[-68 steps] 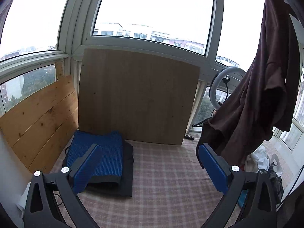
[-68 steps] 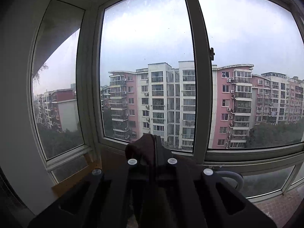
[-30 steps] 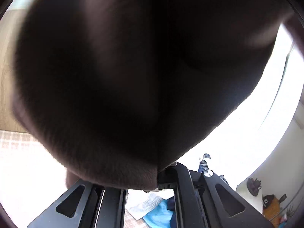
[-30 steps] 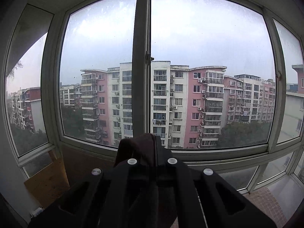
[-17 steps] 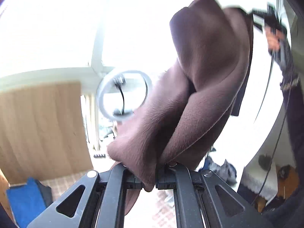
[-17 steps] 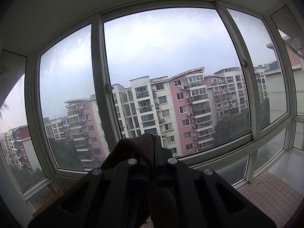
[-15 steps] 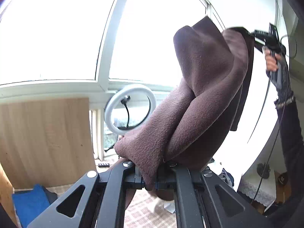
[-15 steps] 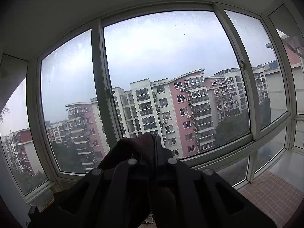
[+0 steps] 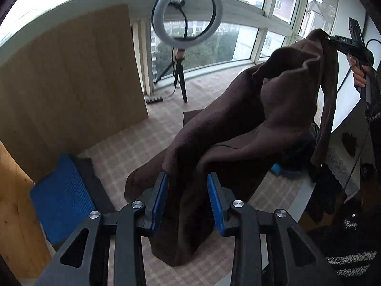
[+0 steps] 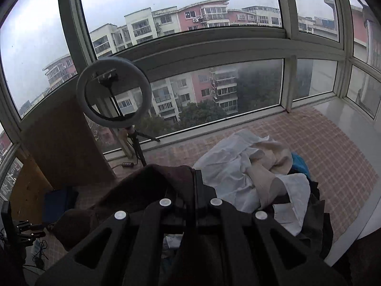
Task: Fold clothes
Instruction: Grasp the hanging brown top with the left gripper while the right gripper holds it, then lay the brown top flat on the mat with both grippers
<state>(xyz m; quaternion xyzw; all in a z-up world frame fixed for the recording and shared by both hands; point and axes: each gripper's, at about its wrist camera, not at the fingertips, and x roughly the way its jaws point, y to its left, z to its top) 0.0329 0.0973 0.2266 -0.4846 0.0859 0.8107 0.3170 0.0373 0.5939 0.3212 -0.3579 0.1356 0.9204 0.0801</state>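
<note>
Covering the checked table (image 9: 133,147): brown garment (image 9: 240,128), lowered since half a second ago, slung between grippers. Right gripper (image 10: 194,178) clenched on one corner, raised; left gripper (image 9: 188,190) loosened, blue pads parted around cloth. Judged: spreading begins. Folded blue pile (image 9: 62,197) aside.

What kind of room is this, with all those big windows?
It looks like a glassed-in balcony or sunroom in a high flat. Windows wrap round it, with apartment blocks outside. A ring light on a tripod stands by the glass, and a pile of clothes waits for folding.
</note>
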